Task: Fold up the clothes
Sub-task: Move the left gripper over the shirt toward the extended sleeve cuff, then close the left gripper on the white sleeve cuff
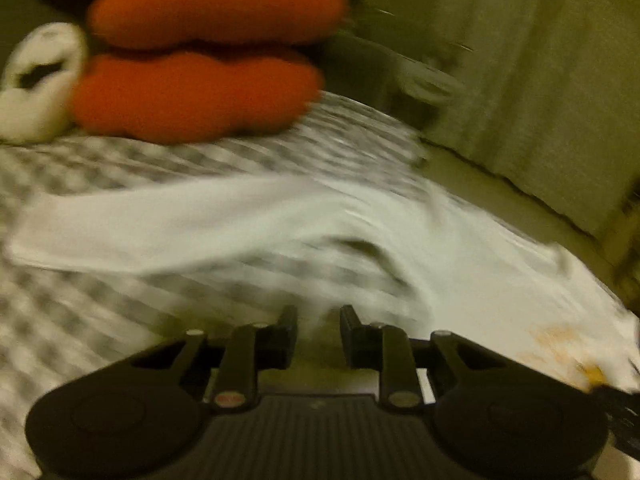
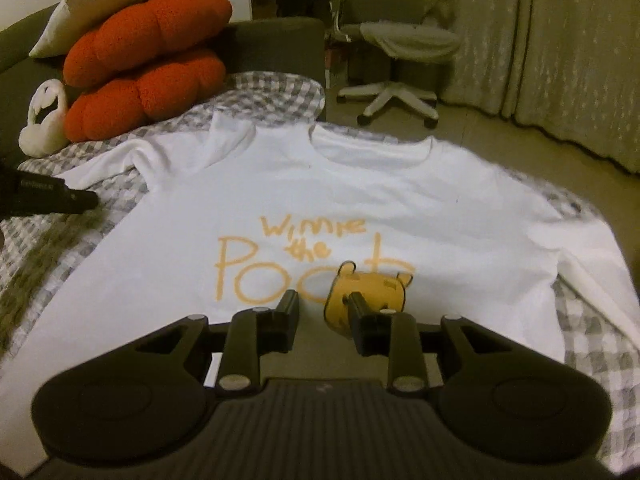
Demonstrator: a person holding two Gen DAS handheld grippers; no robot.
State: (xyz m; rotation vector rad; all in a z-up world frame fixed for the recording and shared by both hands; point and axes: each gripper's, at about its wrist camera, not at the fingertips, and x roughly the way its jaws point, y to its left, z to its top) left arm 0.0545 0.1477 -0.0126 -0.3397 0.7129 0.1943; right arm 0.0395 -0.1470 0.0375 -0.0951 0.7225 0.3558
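White sweatshirt (image 2: 360,200) lies flat, front up, on the checked bedcover (image 2: 272,88); collar at 12 o'clock from the right gripper (image 2: 323,308), hem nearest the camera, so body axis runs 6-to-12 and the sleeves stretch across, roughly 9-to-3. Right gripper hangs over the lower chest, jaws apart w/ nothing between them, pads clear of the cloth; released. Left gripper (image 1: 318,320) sits off the shirt's left flank; its view is badly blurred, but the jaws show a narrow gap w/ no cloth clearly pinched, so it reads as released too. From it the left sleeve (image 1: 160,224) lies at approx 11 o'clock, long axis running 9-to-3 across its view. In the right view its black body pokes in at 9 o'clock, just beside that sleeve, so the left hand is the nearer one for the sleeve and the right for the body/right side. My guess: next move is a sleeve or side fold inward. Readable print in orange: "Winnie the Pooh" (image 2: 312,256), last letters partly hidden behind the finger, plus a bear-head graphic. Small white lettering on the left gripper body is too tiny to read. Red cushions (image 2: 144,64) stacked at 10 o'clock, well apart.
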